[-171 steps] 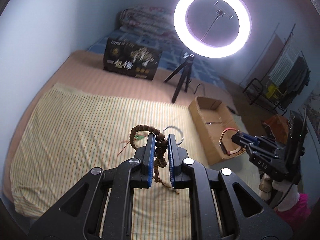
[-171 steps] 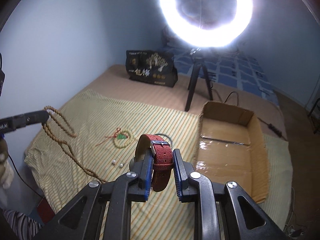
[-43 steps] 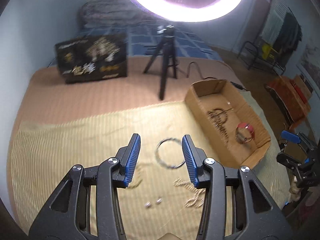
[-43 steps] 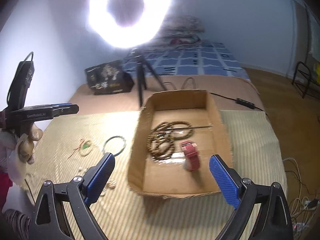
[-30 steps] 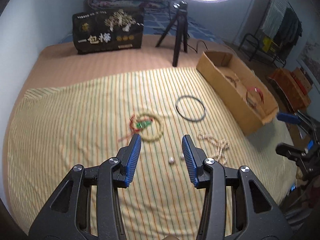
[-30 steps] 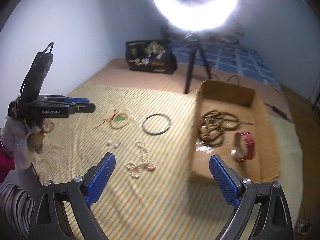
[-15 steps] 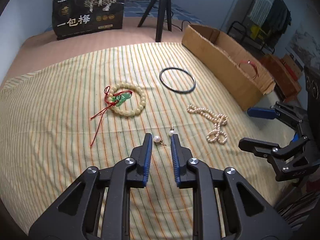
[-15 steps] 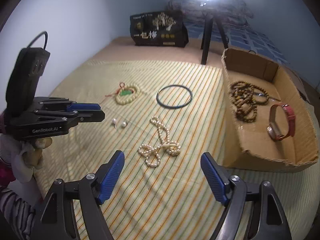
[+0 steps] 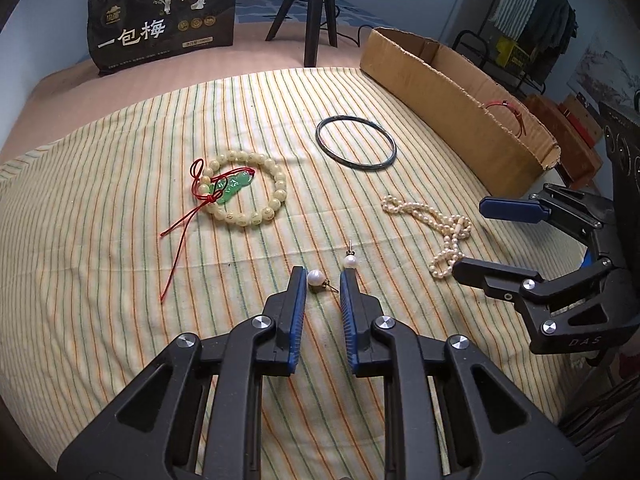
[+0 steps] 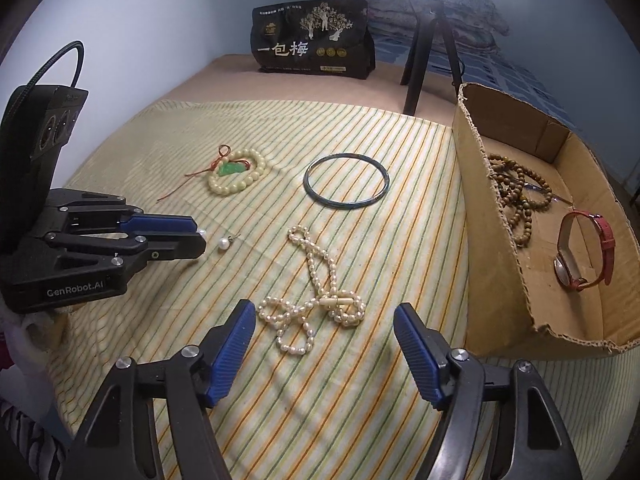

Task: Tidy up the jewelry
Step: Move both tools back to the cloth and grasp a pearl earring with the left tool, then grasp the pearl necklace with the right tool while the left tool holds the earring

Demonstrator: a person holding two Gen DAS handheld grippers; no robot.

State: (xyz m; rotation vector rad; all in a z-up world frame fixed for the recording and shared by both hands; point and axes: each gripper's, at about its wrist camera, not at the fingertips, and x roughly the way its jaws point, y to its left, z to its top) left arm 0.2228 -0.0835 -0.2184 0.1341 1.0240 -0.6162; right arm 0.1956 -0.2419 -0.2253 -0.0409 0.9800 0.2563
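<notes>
Left wrist view
- Left hand-held gripper (image 9: 323, 276): jaws narrowed to a small gap, not clamped on anything; its tips sit low over the striped cloth (image 9: 120, 300) on the bed.
- Near earring (image 9: 314, 279): lies between the two tips, pearl close against the left tip, its post pointing right toward the other tip (so the long axis runs across the gap, not along it).
- Second earring (image 9: 350, 261): just past the right tip, post pointing away from the camera.
- Nearer hand: the left one, plainly; the right hand-held gripper (image 9: 474, 236) is off at the right edge, over the end of the pearl necklace (image 9: 432, 222).
- Coming move, as I judge it: a small squeeze across the pearl, which may roll or slip.

Right wrist view
- Right hand-held gripper (image 10: 325, 330): jaws wide apart and closing, nothing pressed between them.
- Pearl necklace (image 10: 316, 292): heaped just ahead of and between the tips, its tail running away from the camera.
- Cardboard box (image 10: 496, 280): just to the right, already holding the brown bead strand (image 10: 516, 200) and the red watch (image 10: 580, 248).
- Left hand-held gripper (image 10: 198, 238): at the left, tips at the earrings (one pearl (image 10: 223, 244) shows beside them).
- Not yet boxed: green-charm bracelet (image 10: 236, 178), dark bangle (image 10: 346, 186).
</notes>
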